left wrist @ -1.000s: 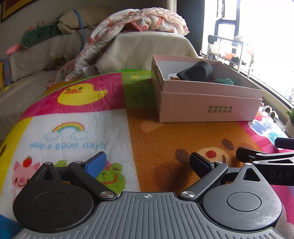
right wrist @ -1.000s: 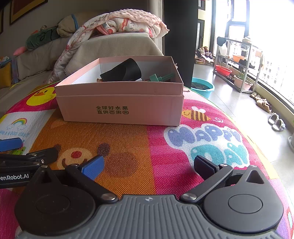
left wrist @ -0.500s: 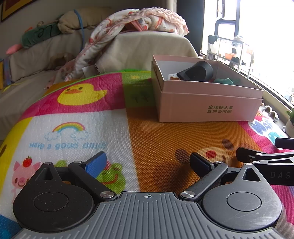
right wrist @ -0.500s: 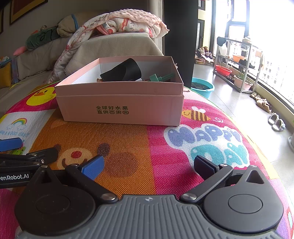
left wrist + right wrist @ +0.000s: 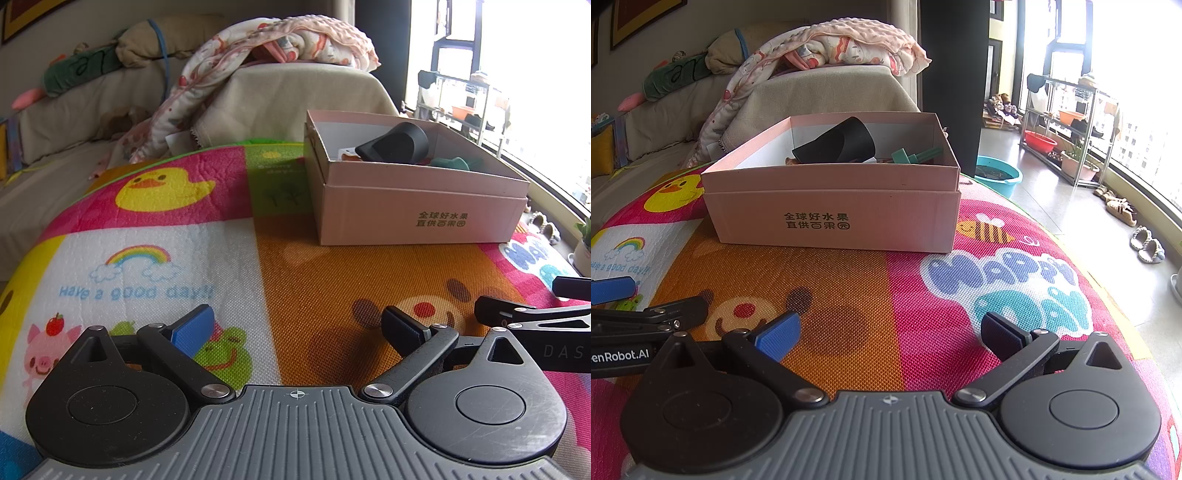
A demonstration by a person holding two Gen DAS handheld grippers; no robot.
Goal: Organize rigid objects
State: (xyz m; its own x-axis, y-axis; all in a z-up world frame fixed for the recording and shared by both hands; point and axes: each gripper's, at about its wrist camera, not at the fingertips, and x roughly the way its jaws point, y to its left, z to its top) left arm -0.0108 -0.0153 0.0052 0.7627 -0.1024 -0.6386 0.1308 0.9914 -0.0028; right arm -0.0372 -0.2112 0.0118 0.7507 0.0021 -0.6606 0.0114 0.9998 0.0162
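Note:
A pink cardboard box (image 5: 421,218) (image 5: 834,221) stands on the colourful play mat. Inside it lie a black curved object (image 5: 397,142) (image 5: 838,144) and a green plastic piece (image 5: 452,162) (image 5: 916,155). My left gripper (image 5: 299,325) is open and empty, low over the mat, in front and to the left of the box. My right gripper (image 5: 892,332) is open and empty, low over the mat in front of the box. Each gripper shows at the edge of the other's view.
The cartoon play mat (image 5: 166,258) (image 5: 997,280) covers the surface. A sofa with a blanket (image 5: 280,48) and a green plush (image 5: 81,70) stands behind. To the right are a teal basin (image 5: 997,175), a shelf rack (image 5: 1067,122) and slippers (image 5: 1147,245) on the floor.

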